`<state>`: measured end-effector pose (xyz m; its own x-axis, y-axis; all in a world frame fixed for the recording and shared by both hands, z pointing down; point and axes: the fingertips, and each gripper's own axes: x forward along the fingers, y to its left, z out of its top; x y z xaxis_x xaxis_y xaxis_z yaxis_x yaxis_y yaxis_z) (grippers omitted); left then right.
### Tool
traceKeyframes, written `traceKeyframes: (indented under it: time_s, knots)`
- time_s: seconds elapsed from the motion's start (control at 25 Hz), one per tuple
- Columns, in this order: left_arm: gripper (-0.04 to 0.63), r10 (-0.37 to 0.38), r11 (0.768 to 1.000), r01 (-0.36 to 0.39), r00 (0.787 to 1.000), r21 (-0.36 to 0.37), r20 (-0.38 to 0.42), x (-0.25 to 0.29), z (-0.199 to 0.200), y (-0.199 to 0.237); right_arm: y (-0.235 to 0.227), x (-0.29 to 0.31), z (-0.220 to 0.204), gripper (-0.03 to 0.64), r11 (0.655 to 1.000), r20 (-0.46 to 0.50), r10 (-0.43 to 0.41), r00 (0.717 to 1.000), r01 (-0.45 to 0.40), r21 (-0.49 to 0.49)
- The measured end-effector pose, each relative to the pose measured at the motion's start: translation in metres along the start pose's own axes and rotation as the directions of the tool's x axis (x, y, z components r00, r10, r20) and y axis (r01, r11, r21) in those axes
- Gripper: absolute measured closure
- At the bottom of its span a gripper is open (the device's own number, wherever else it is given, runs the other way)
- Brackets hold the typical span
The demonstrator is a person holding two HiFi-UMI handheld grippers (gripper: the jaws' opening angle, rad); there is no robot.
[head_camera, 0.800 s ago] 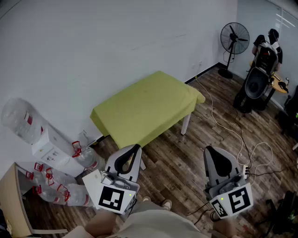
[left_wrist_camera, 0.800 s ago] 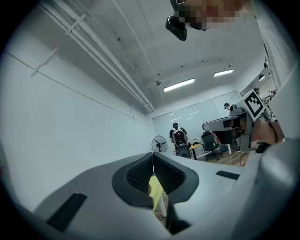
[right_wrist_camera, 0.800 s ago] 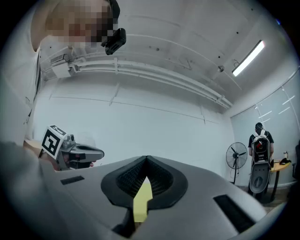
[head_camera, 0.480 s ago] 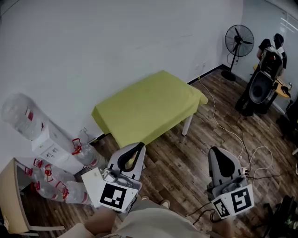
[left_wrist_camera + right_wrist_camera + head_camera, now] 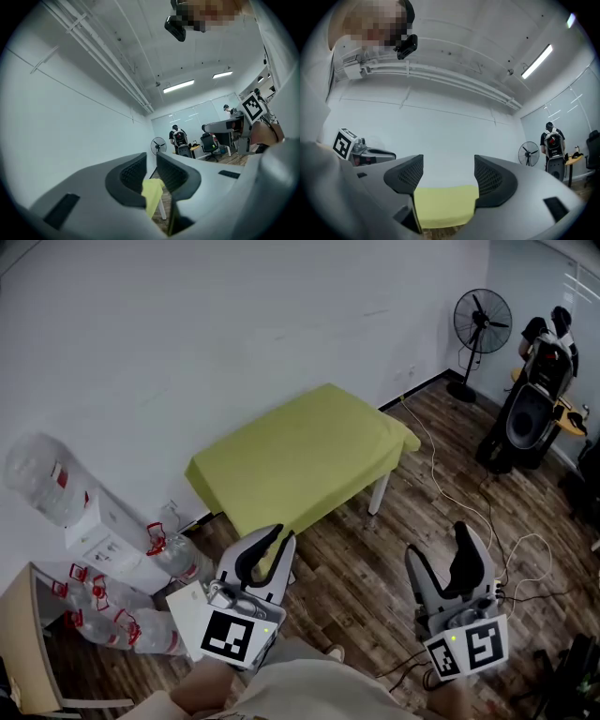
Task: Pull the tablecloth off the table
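Open floor (image 5: 375, 563) separates the table (image 5: 377, 495), draped in its tablecloth (image 5: 300, 456), from both grippers. The left gripper (image 5: 270, 542) is clenched empty and the right gripper (image 5: 439, 547) is released. Only the head view shows bottles (image 5: 173, 554) beside the table.

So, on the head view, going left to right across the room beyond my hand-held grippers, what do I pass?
Big water jug → yellow-green tablecloth → standing fan → person at the far right.
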<state>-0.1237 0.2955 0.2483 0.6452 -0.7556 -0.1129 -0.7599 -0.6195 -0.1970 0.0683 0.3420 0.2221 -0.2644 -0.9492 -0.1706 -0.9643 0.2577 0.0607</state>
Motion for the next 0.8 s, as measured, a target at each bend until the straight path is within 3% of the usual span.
traceKeyframes:
  time_s: [0.08, 0.12, 0.36, 0.64, 0.8]
  knots:
    - [0.378, 0.01, 1.0, -0.01, 1.0, 0.019, -0.016, 0.0, -0.008, 0.007, -0.006, 0.0, 0.001, 0.258, 1.0, 0.009, -0.018, 1.0, 0.018, 0.005]
    - [0.367, 0.016, 1.0, -0.016, 1.0, 0.021, -0.022, 0.0, -0.01, 0.009, -0.007, 0.0, 0.001, 0.258, 1.0, 0.009, -0.019, 1.0, 0.019, 0.005]
    - [0.366, 0.029, 1.0, -0.028, 0.998, 0.011, -0.058, 0.0, -0.021, 0.01, -0.011, 0.004, -0.011, 0.258, 0.999, -0.039, -0.051, 0.998, 0.05, -0.016]
    - [0.367, 0.048, 0.999, -0.048, 0.999, -0.009, -0.012, 0.027, -0.02, 0.026, -0.029, 0.021, -0.017, 0.258, 0.997, -0.022, -0.07, 0.997, 0.07, 0.014]
    - [0.367, 0.053, 0.999, -0.053, 0.998, 0.01, -0.032, 0.05, -0.036, 0.038, -0.042, 0.042, -0.03, 0.258, 0.998, -0.045, -0.067, 0.997, 0.067, 0.01]
